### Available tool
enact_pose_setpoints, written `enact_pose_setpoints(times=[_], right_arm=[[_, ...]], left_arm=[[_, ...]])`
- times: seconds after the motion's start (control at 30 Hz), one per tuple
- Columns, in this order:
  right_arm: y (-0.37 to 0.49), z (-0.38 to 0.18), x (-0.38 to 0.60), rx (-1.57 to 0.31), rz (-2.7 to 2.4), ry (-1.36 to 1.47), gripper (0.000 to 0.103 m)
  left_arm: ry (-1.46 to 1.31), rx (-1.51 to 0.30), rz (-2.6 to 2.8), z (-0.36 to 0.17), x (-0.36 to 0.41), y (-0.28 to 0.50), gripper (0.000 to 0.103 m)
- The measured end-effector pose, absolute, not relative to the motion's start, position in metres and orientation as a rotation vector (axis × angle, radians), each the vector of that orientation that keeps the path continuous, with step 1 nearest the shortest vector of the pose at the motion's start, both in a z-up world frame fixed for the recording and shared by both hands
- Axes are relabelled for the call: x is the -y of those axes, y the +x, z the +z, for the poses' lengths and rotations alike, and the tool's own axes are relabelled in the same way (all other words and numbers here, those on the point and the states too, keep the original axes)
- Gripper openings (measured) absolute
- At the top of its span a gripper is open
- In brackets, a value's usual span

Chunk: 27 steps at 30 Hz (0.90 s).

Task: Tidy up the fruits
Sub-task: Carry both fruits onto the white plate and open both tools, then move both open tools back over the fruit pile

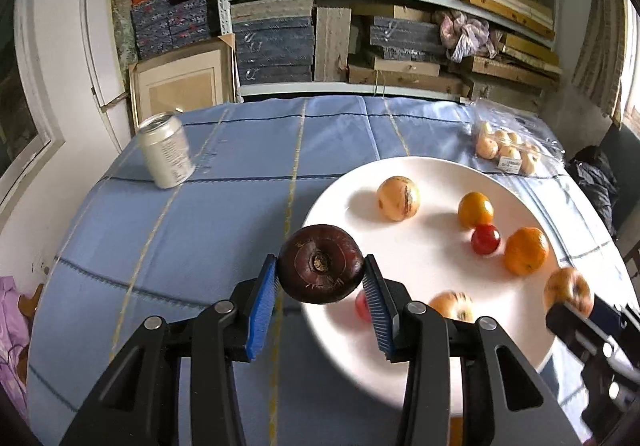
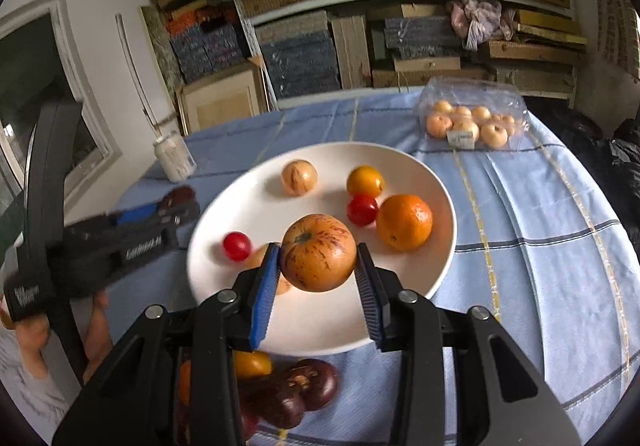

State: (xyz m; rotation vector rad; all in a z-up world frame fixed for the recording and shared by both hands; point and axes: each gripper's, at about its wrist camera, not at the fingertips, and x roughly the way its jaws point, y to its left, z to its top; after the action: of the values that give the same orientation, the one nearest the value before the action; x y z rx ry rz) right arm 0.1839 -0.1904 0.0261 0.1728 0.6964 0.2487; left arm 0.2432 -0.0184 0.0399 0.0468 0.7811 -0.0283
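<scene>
Left wrist view first: the left gripper [image 1: 320,272] has its blue fingers [image 1: 262,310] clamped on a dark purple-brown tomato [image 1: 321,263], stem end facing the camera, hanging over the near-left rim of the white plate [image 1: 424,174]. Grabbing it across the widest part makes sense, since a round thing would probably roll out otherwise. The plate already has a pale striped fruit [image 1: 398,198], a yellow tomato [image 1: 475,209], a red cherry tomato [image 1: 485,239] and an orange [image 1: 525,251], so it looks like the collecting spot. The gripper tilts downward over the blue-cloth table [image 1: 224,214], with a can [image 1: 166,150] well off to the left.

Right wrist view: the right gripper [image 2: 318,266] is pinching a speckled orange-yellow tomato [image 2: 318,252] the same way, narrow opening, held above the middle of the plate [image 2: 436,266]. It also points down at an angle. More dark tomatoes [image 2: 304,390] lie on the table just short of the plate, so I'd guess sorting isn't finished. A bag of small pale fruits [image 2: 468,124] lies at the far edge.
</scene>
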Motion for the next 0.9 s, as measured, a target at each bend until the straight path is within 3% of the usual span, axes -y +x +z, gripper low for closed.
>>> enact_pose_setpoints(times=[0.3, 0.37, 0.43, 0.6, 0.9], right_arm=[[0.194, 0.01, 0.197, -0.724, 0.237, 0.187, 0.038], [0.193, 0.011, 0.2, -0.715, 0.236, 0.192, 0.04], [0.191, 0.014, 0.202, -0.7, 0.237, 0.2, 0.042], [0.176, 0.029, 0.205, -0.644, 0.235, 0.194, 0.043], [0.117, 0.041, 0.211, -0.542, 0.212, 0.174, 0.055]], left_arm=[[0.095, -0.818, -0.027, 0.023, 0.034, 0.271, 0.044], [0.097, -0.812, -0.028, 0.025, 0.033, 0.269, 0.055], [0.101, -0.8, -0.018, 0.029, 0.03, 0.264, 0.058], [0.087, -0.783, 0.002, 0.046, 0.013, 0.237, 0.06], [0.017, -0.741, 0.095, 0.048, -0.039, 0.135, 0.074]])
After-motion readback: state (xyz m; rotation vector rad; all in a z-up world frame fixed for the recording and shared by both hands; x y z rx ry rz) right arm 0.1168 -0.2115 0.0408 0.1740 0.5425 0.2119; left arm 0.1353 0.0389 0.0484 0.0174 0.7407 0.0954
